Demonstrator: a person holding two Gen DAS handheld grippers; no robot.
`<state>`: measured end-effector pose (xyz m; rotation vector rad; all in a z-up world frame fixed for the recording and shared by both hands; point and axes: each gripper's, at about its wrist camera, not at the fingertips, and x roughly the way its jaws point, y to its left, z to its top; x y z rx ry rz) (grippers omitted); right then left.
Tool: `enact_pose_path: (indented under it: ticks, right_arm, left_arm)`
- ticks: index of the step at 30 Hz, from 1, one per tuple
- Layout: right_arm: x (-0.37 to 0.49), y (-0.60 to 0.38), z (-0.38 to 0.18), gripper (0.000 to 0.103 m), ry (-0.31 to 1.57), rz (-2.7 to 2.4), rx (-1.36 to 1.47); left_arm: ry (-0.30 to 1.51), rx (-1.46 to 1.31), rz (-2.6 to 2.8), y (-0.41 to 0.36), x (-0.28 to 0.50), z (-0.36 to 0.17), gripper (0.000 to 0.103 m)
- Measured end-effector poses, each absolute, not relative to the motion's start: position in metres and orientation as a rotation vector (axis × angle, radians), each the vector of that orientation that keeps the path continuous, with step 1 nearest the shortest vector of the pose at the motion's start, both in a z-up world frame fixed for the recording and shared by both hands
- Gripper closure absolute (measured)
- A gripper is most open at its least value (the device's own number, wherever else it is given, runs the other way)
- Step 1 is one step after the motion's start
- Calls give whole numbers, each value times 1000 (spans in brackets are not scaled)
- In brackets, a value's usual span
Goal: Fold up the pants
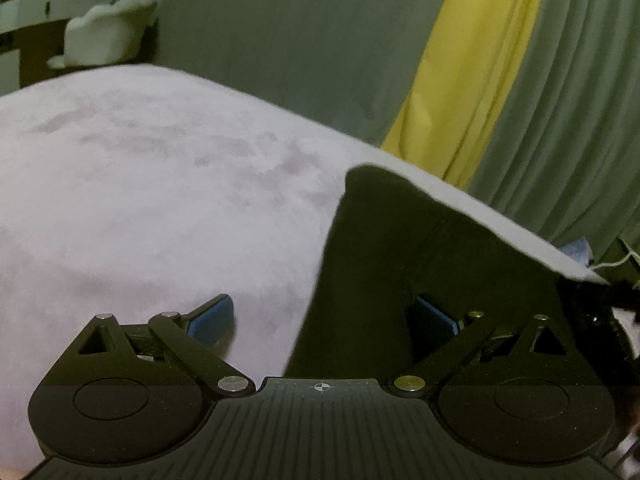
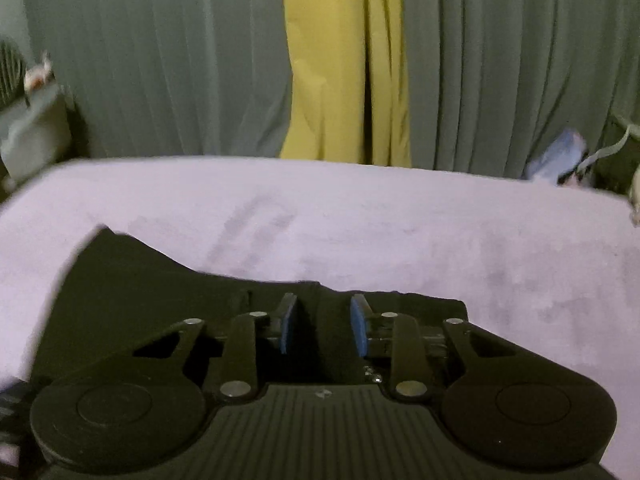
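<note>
Dark pants [image 1: 384, 248] lie on a pale lilac bed cover [image 1: 160, 184]. In the left wrist view my left gripper [image 1: 324, 316] is wide open, its left blue pad over the bare cover and its right pad over the pants' edge. In the right wrist view the pants [image 2: 152, 288] spread below my right gripper [image 2: 324, 328]. Its blue pads stand partly apart with a fold of the dark cloth between them; whether they pinch it I cannot tell.
Grey-green curtains [image 2: 160, 60] with a yellow strip [image 2: 340, 60] hang behind the bed. A white padded chair [image 1: 108, 28] and a shelf stand at the far left. A blue item [image 2: 560, 156] lies at the bed's far right edge.
</note>
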<state>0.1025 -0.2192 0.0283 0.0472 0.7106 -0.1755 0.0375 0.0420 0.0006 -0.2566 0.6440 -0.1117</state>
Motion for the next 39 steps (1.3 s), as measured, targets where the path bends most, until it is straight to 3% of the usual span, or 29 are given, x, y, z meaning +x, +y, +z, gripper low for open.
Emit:
enact_pose_path:
  ticks: [5,10,15,22,33,39]
  right_arm:
    - [78,-224,-6,66,542,-140,15]
    - [72,-221,-12,64,505,-142,24]
    - [71,-224,-20,63,487,-129,50]
    - [69,-224,-24,61,460,-119,59]
    - [69,-220,-22,44,472,-74,22]
    - [44,-218,-11,35,539,-42,-21]
  left_arm:
    - [543,-271,-94,38,30,22,2]
    - [464,-245,-162,6,50,46,2]
    - [581,-165,-163,-27,91,16,1]
    - [561,-40,-121,-36,98,-21,0]
    - [571,-53,-125,-28,93,-22,0]
    - [689,-156,-150,-8,66,-14,0]
